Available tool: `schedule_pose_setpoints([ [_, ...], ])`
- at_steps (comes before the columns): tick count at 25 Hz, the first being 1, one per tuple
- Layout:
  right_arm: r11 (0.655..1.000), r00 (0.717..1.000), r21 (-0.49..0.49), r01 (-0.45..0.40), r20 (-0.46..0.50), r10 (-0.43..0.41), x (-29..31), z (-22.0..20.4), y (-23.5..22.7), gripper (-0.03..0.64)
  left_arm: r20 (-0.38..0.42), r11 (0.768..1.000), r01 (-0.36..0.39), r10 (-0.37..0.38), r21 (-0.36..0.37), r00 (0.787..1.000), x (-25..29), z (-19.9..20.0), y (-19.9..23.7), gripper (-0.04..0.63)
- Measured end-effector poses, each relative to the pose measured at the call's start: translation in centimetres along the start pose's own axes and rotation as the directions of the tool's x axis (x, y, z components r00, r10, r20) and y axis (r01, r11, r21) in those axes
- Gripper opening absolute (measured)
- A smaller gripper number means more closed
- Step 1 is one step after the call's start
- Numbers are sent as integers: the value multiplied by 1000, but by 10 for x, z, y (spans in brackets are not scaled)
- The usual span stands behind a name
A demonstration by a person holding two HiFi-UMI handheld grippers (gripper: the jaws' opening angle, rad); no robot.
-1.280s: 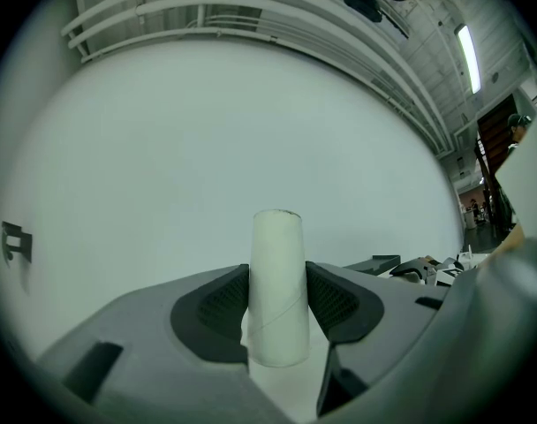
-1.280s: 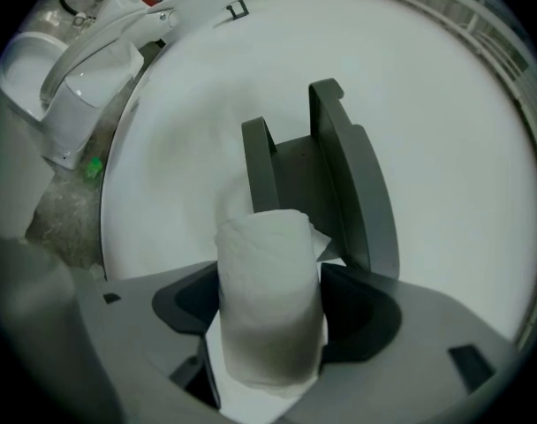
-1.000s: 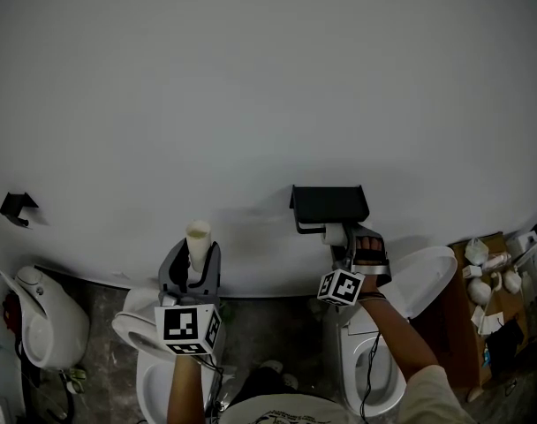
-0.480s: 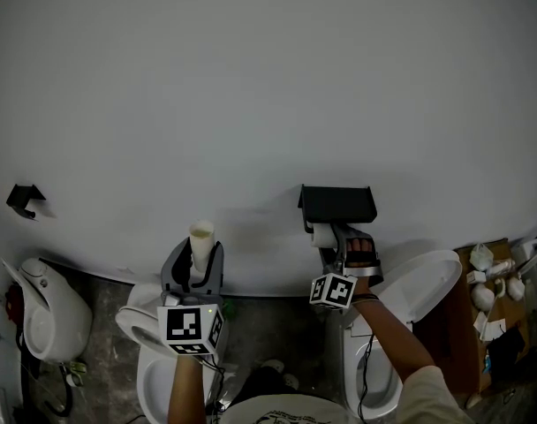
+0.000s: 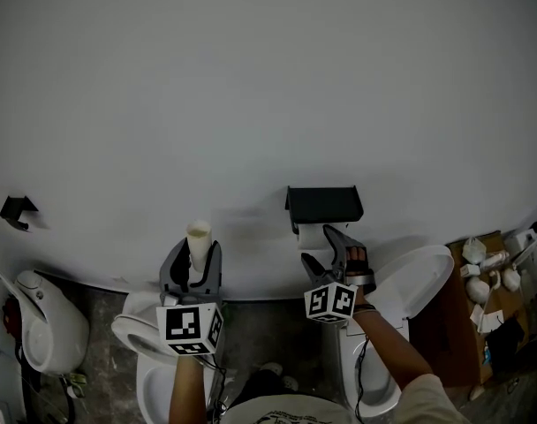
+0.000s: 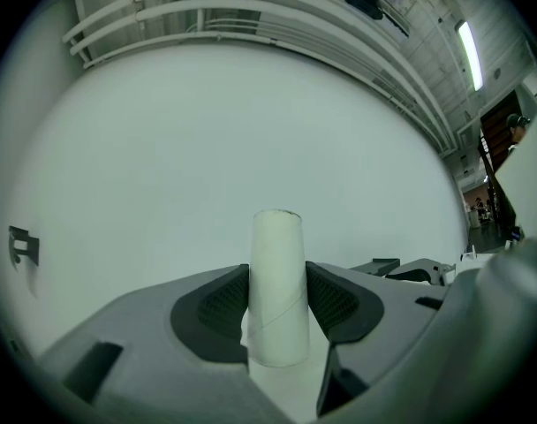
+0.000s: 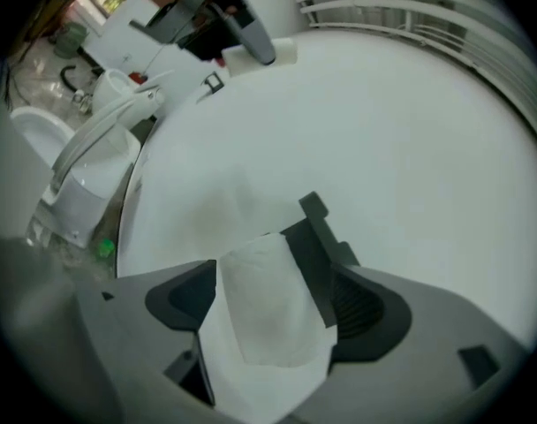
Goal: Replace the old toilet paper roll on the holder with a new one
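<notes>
Count: one cardboard tube (image 6: 277, 290), one paper roll (image 5: 311, 235), one black holder (image 5: 324, 206), two grippers.

Left gripper (image 5: 195, 261): jaws clamped on the upright tube.

Right gripper (image 5: 318, 247): jaws opening and wide apart, with the roll between them at the lower edge of the wall-mounted holder.

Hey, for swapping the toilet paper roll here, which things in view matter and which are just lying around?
Part of the job:
- empty cardboard tube, clamped in the left gripper
- new roll, between the right gripper's opening jaws
- black holder on the wall

Just lying about:
- toilet below the holder
- small black bracket, far left
- clutter, far right
</notes>
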State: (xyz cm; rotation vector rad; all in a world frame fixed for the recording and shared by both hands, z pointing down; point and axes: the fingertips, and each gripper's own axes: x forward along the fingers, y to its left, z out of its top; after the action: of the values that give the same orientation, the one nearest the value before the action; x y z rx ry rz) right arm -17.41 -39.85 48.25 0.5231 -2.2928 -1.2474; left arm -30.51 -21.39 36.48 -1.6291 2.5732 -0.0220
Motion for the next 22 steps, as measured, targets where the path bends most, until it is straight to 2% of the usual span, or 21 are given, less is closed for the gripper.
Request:
schedule_pose_setpoints([
  [2,991,999,136,3,43,-9,-16,6,-15,380,4,1000,8,-8,-6,1000,4,3,-5,199],
  [4,956,996,293,27,69,-49,-32,9,-39,351,11,1000,12,-12,-13,1000,8,7,-9,199],
  [6,893,991,443,73,70,-116,-47,7,-67,306,21,1000,18,-17,-18,1000,13,12,-14,199],
  [9,779,976,615,124,64,-206,-66,-1,-101,216,32,999,31,-30,-21,999,20,18,-23,199],
  [11,725,968,672,149,52,-247,-74,-7,-115,166,43,999,36,-35,-28,998,24,23,-29,199],
  [16,638,953,748,181,26,-301,-87,-16,-126,43,63,998,52,-49,-39,997,33,33,-43,199],
  [22,555,941,813,175,27,-336,-97,-16,-134,-2,75,997,55,-51,-62,996,38,36,-49,199],
])
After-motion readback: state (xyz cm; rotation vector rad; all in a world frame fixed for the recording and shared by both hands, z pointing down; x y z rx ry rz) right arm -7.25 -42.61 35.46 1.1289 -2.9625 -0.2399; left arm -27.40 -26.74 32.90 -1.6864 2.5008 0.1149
